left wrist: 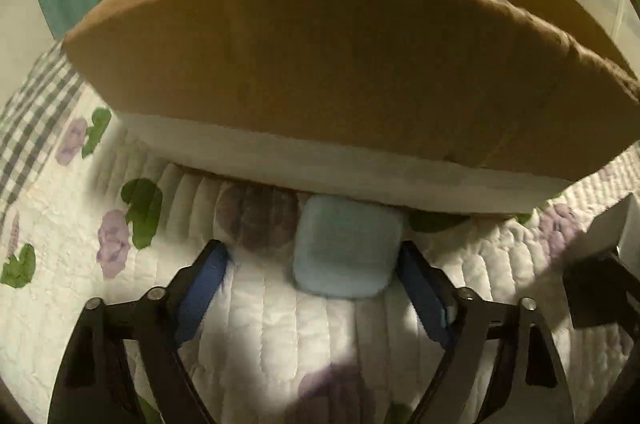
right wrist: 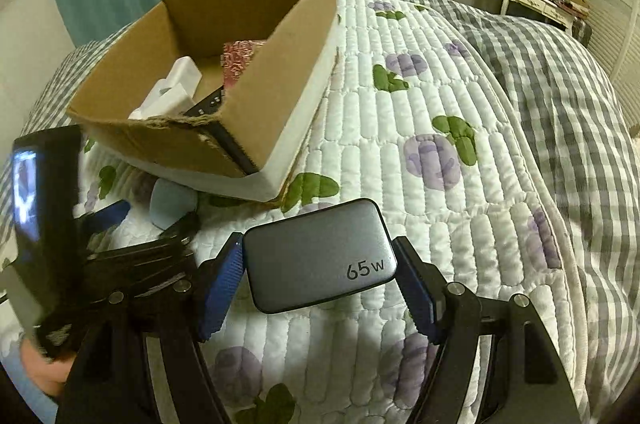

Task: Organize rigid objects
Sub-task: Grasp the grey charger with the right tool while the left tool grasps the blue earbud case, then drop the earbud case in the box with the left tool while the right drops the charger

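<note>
Grey and smooth, a charger block (right wrist: 318, 254) marked "65w" is clamped between the blue pads of the right gripper (right wrist: 320, 272) and is held up over the white quilt (right wrist: 400, 127) with purple flowers on the bed. This is seen only from the right wrist view.

From the left wrist view, a pale blue square case (left wrist: 346, 248) is seen lying on the quilt (left wrist: 80, 304), close against the front of a cardboard box (left wrist: 320, 75). The fingers of the left gripper (left wrist: 312, 260) are spread apart, with the case between them; the right finger is beside the case, but touch cannot be told. In that view only the box's near wall is seen, not what lies inside.

In the right wrist view, the inside of the cardboard box (right wrist: 288, 55) is shown: white things (right wrist: 176, 87), a dark flat thing (right wrist: 210, 105) and a reddish patterned thing (right wrist: 240, 57). The left gripper (right wrist: 156, 220) and a bit of the pale blue case (right wrist: 170, 207) are also seen there, near the box's front corner. A grey checked blanket (right wrist: 560, 83) is seen along the bed's far right side.
</note>
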The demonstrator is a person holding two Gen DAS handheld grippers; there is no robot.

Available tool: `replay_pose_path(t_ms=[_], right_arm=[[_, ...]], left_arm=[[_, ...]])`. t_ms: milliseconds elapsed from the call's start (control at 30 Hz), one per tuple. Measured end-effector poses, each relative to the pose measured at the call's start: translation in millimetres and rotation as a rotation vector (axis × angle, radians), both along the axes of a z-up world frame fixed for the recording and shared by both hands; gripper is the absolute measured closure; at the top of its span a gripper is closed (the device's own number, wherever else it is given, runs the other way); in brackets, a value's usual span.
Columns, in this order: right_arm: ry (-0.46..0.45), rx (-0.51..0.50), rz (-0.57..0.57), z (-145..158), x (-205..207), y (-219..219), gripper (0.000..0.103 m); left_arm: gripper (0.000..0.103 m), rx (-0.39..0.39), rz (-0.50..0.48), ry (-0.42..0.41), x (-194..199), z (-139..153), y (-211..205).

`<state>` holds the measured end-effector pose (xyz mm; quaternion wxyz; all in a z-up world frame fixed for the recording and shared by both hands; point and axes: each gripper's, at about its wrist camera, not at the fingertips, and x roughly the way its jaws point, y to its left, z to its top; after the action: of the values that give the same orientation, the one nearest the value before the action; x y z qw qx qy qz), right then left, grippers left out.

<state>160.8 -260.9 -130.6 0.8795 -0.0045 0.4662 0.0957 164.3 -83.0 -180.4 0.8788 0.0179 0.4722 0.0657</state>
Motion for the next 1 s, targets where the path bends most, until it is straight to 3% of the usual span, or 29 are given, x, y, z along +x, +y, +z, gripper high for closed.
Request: replay_pose_path(t_ms=[33, 67, 100, 133, 267, 400, 733, 867, 1000], right_arm=[[-0.001, -0.004, 0.004, -1.8, -0.1, 4.6, 0.031], [0.001, -0.009, 0.008, -2.2, -0.2, 6.2, 0.031], [0.003, -0.011, 0.01, -4.1, -0.6, 8.9, 0.031], [0.005, -0.015, 0.011, -5.3, -1.3, 9.5, 0.031], [-0.015, -0.043, 0.016, -3.7, -6.8, 13.1, 0.031], [-0.031, -0.038, 0.014, -0.4, -16.6, 12.5, 0.031], [-0.098, -0.019, 0.031, 36.5, -52.5, 22.1, 0.031], [-0.144, -0.026, 0.063, 64.6, -58.3, 34.1, 0.031], [-0.206, -0.047, 0.084, 102.0, -42.6, 46.3, 0.031]], left_arm=[[0.026, 0.02, -0.007, -0.005, 0.4, 0.3, -3.2], [0.036, 0.03, -0.017, -0.006, 0.5, 0.7, -5.5], [0.052, 0.008, -0.05, -0.004, 0.4, 1.4, -7.4], [0.052, -0.023, -0.08, 0.008, 0.5, 1.6, -9.1], [0.052, -0.018, -0.132, 0.008, -4.8, 3.6, -11.7], [0.052, -0.089, -0.122, 0.007, -23.7, 19.5, 5.4], [0.052, -0.113, -0.17, -0.121, -88.6, 102.2, 40.1], [0.052, -0.134, -0.165, -0.181, -75.0, 138.5, 61.2], [0.052, -0.087, -0.171, -0.214, -43.0, 165.2, 64.2]])
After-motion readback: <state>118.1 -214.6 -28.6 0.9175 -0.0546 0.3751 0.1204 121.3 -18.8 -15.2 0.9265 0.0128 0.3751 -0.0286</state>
